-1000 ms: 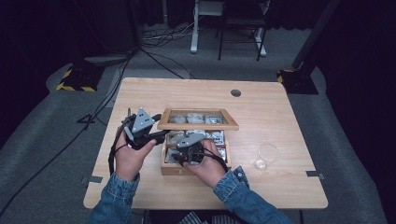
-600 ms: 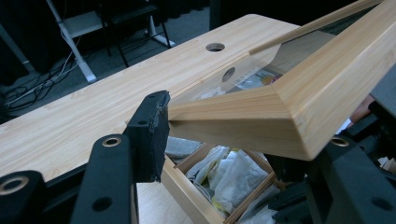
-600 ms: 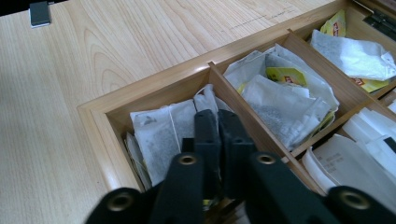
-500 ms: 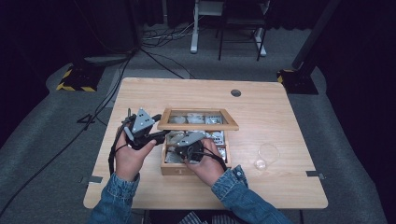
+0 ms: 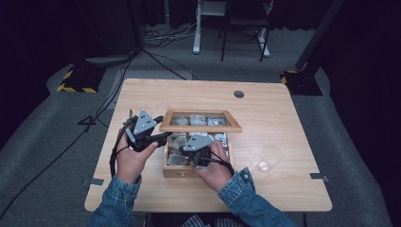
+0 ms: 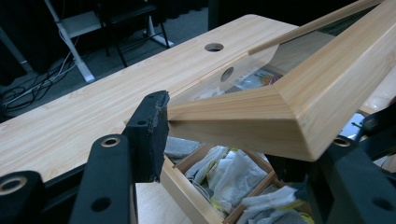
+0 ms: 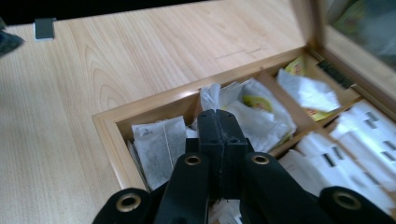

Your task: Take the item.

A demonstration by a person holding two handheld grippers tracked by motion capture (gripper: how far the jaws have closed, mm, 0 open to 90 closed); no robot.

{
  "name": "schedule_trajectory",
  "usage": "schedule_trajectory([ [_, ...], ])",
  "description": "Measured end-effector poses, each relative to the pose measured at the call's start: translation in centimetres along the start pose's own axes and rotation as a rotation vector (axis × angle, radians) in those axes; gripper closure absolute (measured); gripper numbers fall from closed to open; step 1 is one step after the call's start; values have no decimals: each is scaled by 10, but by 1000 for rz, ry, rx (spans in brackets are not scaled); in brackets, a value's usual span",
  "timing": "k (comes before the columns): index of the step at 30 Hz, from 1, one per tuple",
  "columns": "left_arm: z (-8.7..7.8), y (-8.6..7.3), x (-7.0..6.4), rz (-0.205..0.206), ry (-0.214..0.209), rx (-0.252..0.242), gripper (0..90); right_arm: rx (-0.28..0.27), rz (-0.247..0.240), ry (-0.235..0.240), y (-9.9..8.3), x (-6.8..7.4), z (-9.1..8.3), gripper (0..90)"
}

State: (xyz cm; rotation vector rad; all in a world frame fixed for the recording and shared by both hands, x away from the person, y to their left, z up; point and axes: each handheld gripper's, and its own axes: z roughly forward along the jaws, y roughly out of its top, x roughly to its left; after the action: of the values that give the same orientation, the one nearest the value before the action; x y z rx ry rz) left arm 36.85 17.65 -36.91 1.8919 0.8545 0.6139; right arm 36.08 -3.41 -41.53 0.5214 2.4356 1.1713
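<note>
A wooden tea box (image 5: 177,171) sits at mid-table with its glass-paned lid (image 5: 200,127) raised. My left gripper (image 5: 163,136) is shut on the lid's near-left corner. In the left gripper view the lid frame (image 6: 289,102) lies between the jaws of the left gripper (image 6: 252,130), above several white tea bags (image 6: 233,172). My right gripper (image 5: 196,153) reaches down into the box. In the right gripper view the right gripper (image 7: 219,123) is shut on a white tea bag (image 7: 210,95) whose corner sticks out past the tips. Wooden dividers (image 7: 266,77) split the box into compartments.
A clear glass cup (image 5: 269,158) stands right of the box. A round cable hole (image 5: 239,94) lies near the table's far edge. Bare tabletop (image 7: 93,70) surrounds the box. Cables and stand legs are on the floor beyond the table.
The right hand has shifted very slightly inside the box. The left gripper and the raised lid have stayed where they were.
</note>
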Motion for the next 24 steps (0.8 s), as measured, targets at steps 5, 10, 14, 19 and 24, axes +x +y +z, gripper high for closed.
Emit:
schedule_trajectory([
  [5, 0, 0, 0, -1, 0, 0, 459, -30, 9, -9, 1, -1, -13, 900],
  [10, 0, 0, 0, -3, -1, 0, 458, -65, 18, -9, 3, -2, -33, 900],
  [14, 0, 0, 0, -4, -2, -1, 458, -80, 26, -11, 2, -4, -46, 900],
  [19, 0, 0, 0, -5, -2, -1, 457, -88, 34, -11, 1, -6, -57, 900],
  [24, 0, 0, 0, -4, -2, -1, 458, -93, 52, -7, -3, -10, -68, 900],
])
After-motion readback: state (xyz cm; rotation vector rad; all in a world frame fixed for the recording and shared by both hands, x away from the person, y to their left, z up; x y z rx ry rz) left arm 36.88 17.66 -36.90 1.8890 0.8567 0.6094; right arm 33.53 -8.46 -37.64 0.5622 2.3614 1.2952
